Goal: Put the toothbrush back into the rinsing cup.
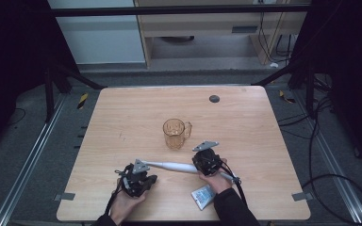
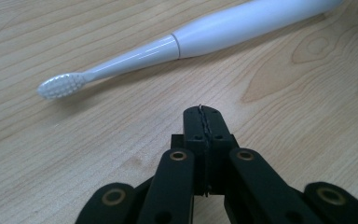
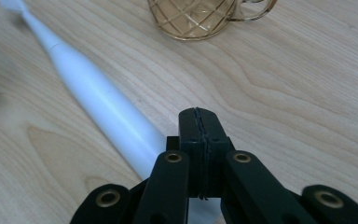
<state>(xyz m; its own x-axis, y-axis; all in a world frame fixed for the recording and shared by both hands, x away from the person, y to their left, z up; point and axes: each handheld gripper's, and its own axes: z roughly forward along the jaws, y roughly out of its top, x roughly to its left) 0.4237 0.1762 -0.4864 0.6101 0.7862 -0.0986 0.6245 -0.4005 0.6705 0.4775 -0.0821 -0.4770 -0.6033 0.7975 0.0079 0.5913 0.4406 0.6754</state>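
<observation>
A white electric toothbrush (image 1: 174, 166) lies flat on the wooden table (image 1: 245, 122), its bristle head (image 2: 60, 86) pointing left and its thick handle (image 3: 102, 105) running right. My left gripper (image 1: 140, 173) rests just in front of the head; its jaws (image 2: 203, 116) are shut with nothing between them. My right gripper (image 1: 203, 159) sits over the handle end, jaws (image 3: 199, 122) shut and empty, with the handle passing just to their left. An amber glass mug (image 1: 176, 133) stands upright behind the toothbrush, and its base (image 3: 200, 16) lies straight ahead of the right gripper.
A small white and blue packet (image 1: 202, 197) lies near the front edge by the right hand. A dark round disc (image 1: 214, 99) sits at the far side of the table. Black frame bars and cables surround the table.
</observation>
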